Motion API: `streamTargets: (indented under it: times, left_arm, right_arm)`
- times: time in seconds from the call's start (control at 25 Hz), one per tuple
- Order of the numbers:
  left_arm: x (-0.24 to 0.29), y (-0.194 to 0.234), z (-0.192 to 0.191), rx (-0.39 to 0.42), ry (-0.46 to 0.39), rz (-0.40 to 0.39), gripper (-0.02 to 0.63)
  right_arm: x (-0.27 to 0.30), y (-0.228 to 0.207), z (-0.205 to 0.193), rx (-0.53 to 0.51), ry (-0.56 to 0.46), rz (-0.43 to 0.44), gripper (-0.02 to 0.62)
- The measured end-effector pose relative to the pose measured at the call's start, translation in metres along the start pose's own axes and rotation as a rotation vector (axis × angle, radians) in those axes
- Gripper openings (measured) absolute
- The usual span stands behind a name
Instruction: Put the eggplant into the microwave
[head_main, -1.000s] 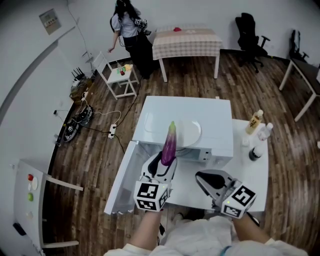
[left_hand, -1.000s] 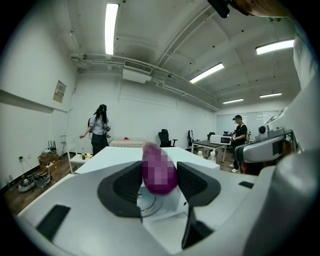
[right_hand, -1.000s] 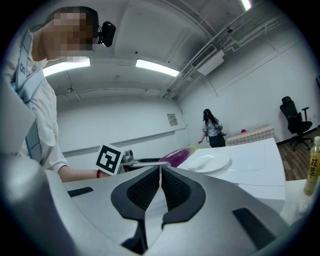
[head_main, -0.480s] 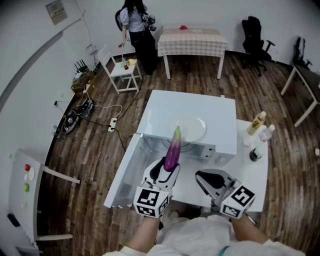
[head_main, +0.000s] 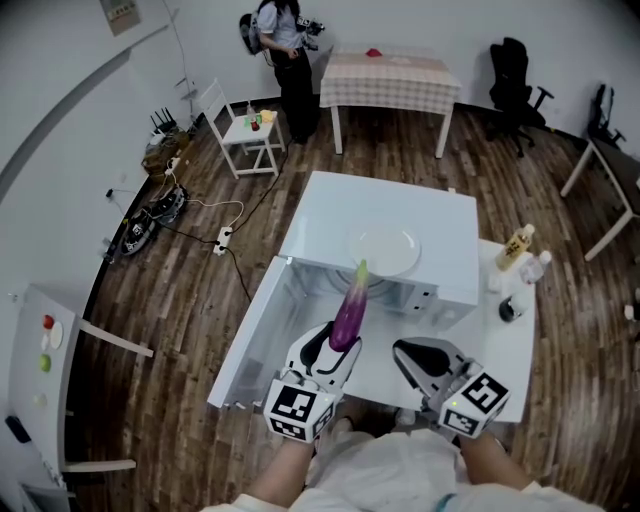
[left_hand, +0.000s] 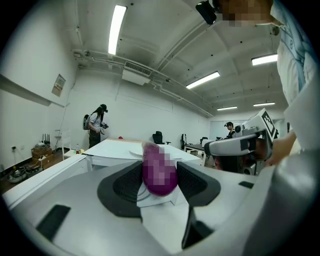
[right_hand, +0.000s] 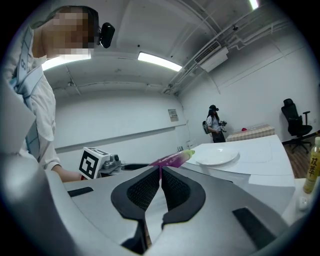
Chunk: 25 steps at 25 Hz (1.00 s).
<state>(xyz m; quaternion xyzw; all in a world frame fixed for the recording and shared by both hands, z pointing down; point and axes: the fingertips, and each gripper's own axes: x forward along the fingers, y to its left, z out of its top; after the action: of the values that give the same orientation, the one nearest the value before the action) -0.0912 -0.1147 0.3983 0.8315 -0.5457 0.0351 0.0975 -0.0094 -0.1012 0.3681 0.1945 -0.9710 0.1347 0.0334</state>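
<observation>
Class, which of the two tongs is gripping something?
The left tongs: they clamp the purple eggplant, while the right tongs are shut with nothing between them.

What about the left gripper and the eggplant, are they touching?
Touching. The left gripper view shows it: on the left gripper, both black pads press the sides of the eggplant.

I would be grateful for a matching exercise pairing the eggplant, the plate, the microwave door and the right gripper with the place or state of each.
1. eggplant
2. plate
3. microwave door
4. right gripper

A. swung open
B. on top of the microwave
C. jaws together, nothing between them
D. clamped in the left gripper

Pairs: 1-D, 2-B, 3-A, 4-C
</observation>
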Motion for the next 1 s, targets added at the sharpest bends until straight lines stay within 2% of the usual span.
streamTargets:
  times: [0.28,1.0]
  left_arm:
    - [-0.009,-0.001,-0.018,0.012,0.015,-0.04,0.215]
    - [-0.012,0.009,-0.071,0.077,0.13,-0.159,0.215]
  right_arm:
    - [-0.003,-0.002,-0.003,0.004,-0.008,-0.053,0.035]
    - [-0.009,0.01,-0.024,0.034,-0.058,-0.198,0.035]
